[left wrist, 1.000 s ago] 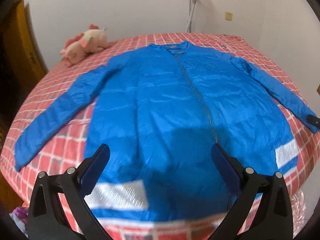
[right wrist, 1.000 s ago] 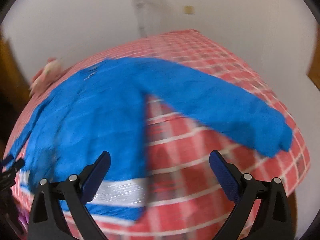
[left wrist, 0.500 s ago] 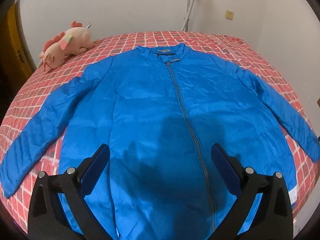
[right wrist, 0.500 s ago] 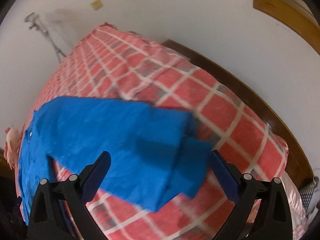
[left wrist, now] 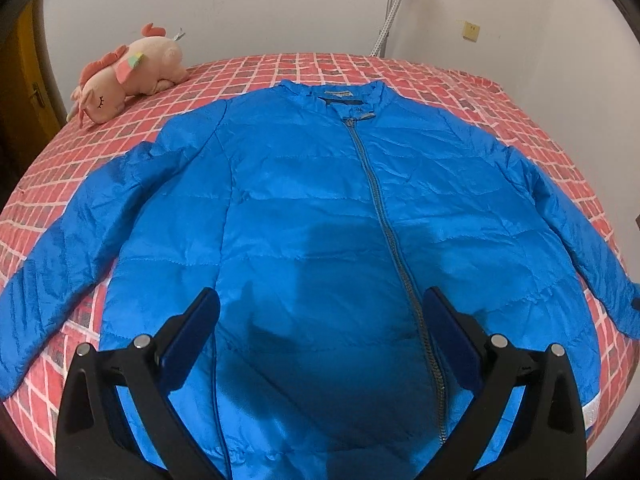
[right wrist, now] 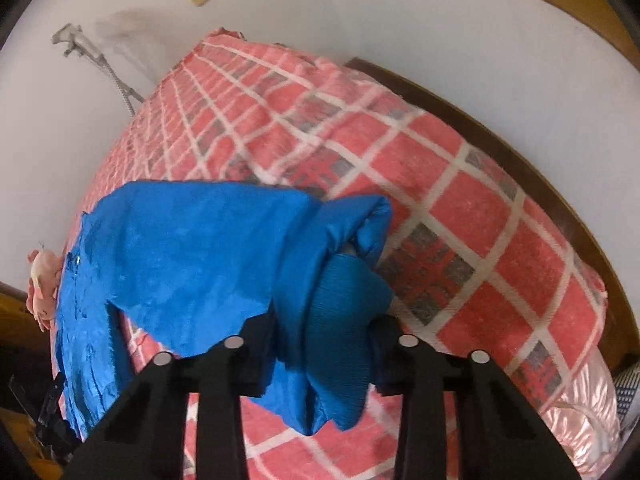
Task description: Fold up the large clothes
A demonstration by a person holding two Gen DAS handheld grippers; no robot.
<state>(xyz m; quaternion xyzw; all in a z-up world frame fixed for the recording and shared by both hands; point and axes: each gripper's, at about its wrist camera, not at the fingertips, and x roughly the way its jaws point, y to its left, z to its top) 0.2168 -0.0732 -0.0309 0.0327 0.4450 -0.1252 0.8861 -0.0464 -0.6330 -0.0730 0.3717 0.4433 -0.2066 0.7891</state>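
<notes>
- Now, the jacket (left wrist: 320, 220) lies face up on the bed (left wrist: 460, 80), zipped, collar towards the far wall, sleeves spread to either side.
- Risk 1: the cuff (right wrist: 344, 312) is bunched, with ribbed knit and shiny shell folded together. A grip on that wad may catch only the outer layer, so the slick shell could slide out once the sleeve (right wrist: 192, 248) is pulled across.
- Risk 2: the bed edge is close beside the cuff; a dropped sleeve would likely hang off the side, not lie flat.
- Risk 3: a hard pull could drag the whole jacket askew, since nothing pins the body.
- Right gripper (right wrist: 320, 344): jaws closing, narrow gap, cuff wadded between them and pressed from both sides. Reads as a grasp on the cuff.
- Left gripper (left wrist: 320, 336): jaws released, spread wide above the lower front beside the zip (left wrist: 384, 232), holding nothing; contact with the cloth cannot be told.
</notes>
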